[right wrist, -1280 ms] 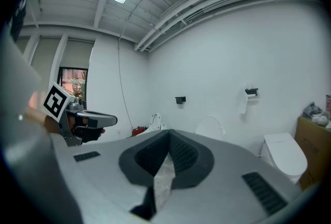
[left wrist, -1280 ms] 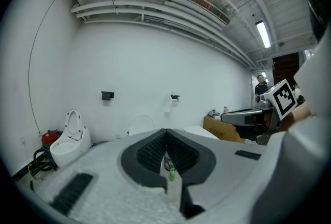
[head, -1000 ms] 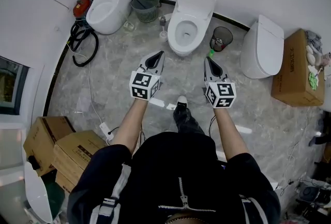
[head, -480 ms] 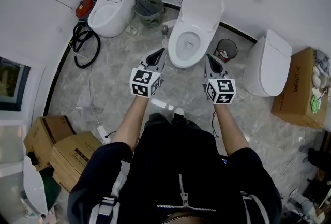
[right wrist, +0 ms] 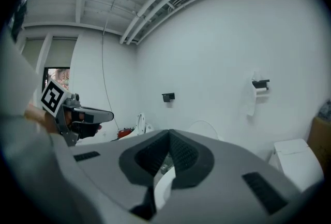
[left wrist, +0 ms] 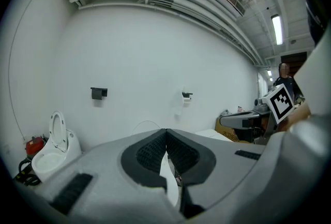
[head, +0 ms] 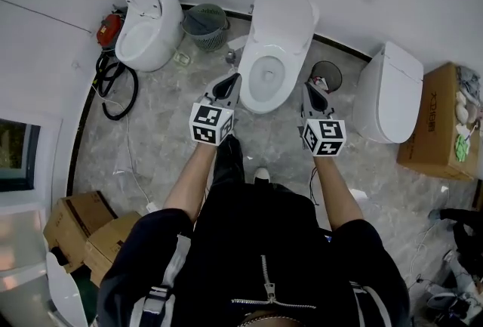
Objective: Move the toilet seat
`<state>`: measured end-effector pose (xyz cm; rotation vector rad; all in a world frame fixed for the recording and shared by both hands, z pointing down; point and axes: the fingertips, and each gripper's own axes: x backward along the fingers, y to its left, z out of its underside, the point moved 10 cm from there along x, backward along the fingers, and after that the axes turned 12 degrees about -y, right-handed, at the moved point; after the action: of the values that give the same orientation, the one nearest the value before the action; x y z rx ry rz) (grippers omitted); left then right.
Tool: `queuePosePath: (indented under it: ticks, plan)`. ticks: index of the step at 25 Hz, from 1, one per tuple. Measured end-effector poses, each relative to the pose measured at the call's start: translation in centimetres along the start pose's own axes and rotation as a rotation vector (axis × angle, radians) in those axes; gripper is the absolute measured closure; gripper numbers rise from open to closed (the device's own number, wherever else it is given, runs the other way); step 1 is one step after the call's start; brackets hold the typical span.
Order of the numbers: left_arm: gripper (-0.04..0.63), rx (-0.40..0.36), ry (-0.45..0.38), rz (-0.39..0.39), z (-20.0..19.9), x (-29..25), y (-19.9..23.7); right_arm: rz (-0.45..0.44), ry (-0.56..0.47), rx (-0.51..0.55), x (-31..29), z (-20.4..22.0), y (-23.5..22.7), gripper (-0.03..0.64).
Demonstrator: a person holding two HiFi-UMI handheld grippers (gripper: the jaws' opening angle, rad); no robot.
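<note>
The middle white toilet (head: 270,53) stands against the far wall, its lid (head: 285,10) tilted up and the seat ring (head: 253,94) lying round the open bowl. My left gripper (head: 233,78) is shut and empty, just left of the bowl's front. On the bowl's right side hangs my right gripper (head: 306,88), also shut with nothing in it. In the left gripper view the closed jaws (left wrist: 166,131) point at the wall, with a strip of white rim (left wrist: 169,179) below them. The right gripper view shows its jaws (right wrist: 169,133) together over a white rim (right wrist: 164,187).
Another toilet (head: 147,20) with its seat up stands at the left, beside a green basket (head: 205,22) and a black hose (head: 113,87). A black bin (head: 325,76), a closed toilet (head: 386,91) and a cardboard box (head: 438,121) are at the right. Boxes (head: 83,227) lie at the lower left.
The person has stepped towards the middle toilet. Both grippers, still shut, now flank the front of its bowl instead of hanging short of it.
</note>
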<state>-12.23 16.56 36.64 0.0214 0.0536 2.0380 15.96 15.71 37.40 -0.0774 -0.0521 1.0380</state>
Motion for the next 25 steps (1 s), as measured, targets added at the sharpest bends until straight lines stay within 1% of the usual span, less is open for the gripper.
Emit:
queuePosePath:
  ticks: [5,12,15,20,25]
  plan:
    - [0.595,0.0,0.01,0.085,0.6,-6.1,4.5,0.083,-0.002,0.001,-4.9,0.3,-1.3,0.614]
    - [0.595,0.003,0.038,0.247,0.7,-15.2,11.3,0.238,0.011,-0.002,-12.4,0.4,-2.5,0.612]
    - [0.595,0.003,0.05,0.299,0.8,-18.0,13.5,0.287,0.009,-0.004,-14.6,0.5,-2.8,0.612]
    - [0.595,0.016,0.063,0.347,1.0,-20.9,15.2,0.339,0.02,-0.015,-16.7,0.7,-3.1,0.612]
    - [0.595,0.03,0.079,0.341,1.7,-22.2,15.5,0.331,0.03,-0.028,-18.0,1.2,-4.1,0.612]
